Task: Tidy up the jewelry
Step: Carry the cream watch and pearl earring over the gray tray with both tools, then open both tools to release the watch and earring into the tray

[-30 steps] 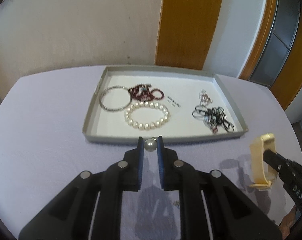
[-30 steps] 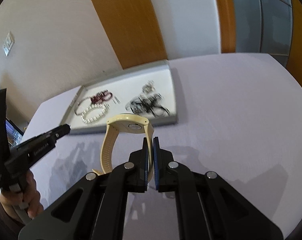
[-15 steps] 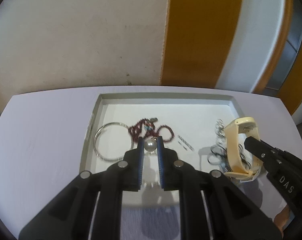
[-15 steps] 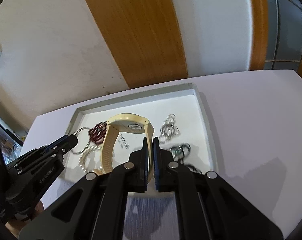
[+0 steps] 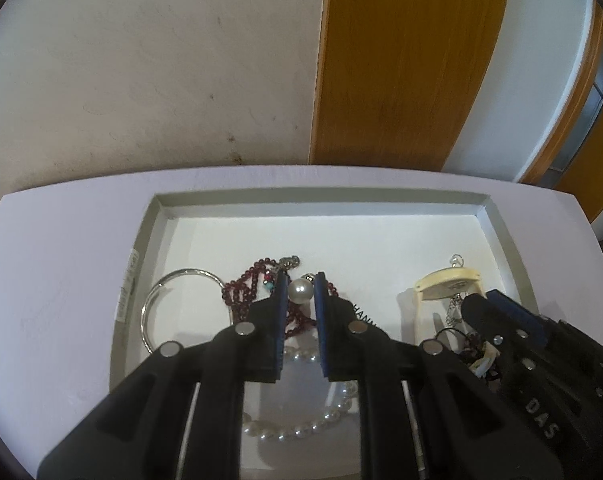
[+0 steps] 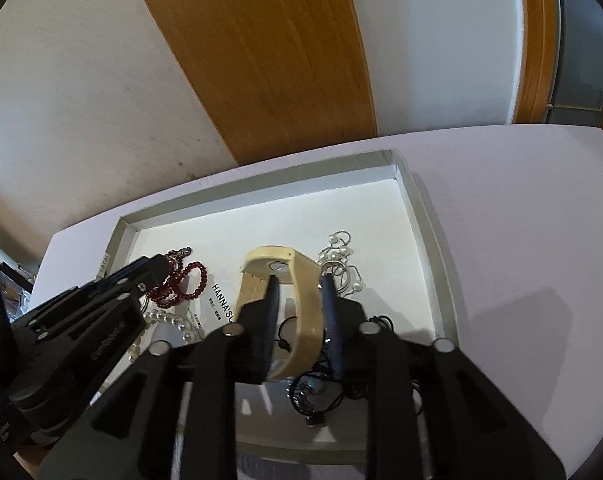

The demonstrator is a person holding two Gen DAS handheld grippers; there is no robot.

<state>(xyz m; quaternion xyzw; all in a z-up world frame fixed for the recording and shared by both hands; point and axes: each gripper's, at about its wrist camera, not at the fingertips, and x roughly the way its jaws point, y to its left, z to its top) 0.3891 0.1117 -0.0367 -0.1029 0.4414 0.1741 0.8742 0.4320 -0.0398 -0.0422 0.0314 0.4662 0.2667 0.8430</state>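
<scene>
My left gripper (image 5: 300, 289) is shut on a large single pearl (image 5: 300, 290) and holds it over the grey tray (image 5: 321, 197), above the dark red bead bracelet (image 5: 243, 292). My right gripper (image 6: 299, 286) has its jaws apart over the tray's right half. The cream watch (image 6: 297, 300) sits between its open fingers, its strap no longer pinched; it also shows in the left wrist view (image 5: 447, 282). The left gripper's body (image 6: 101, 320) shows at the left of the right wrist view.
The tray holds a silver bangle (image 5: 169, 300), a pearl bracelet (image 5: 301, 428), a pearl and chain piece (image 6: 339, 260), black cords (image 6: 321, 392) and a printed label (image 6: 221, 300). The tray lies on a pale lilac table (image 5: 53, 280) against a wall and wooden door (image 5: 401, 60).
Both grippers have moved forward from the table's front to over the tray. The right gripper's jaws have opened around the watch strap. The left gripper keeps the pearl.
</scene>
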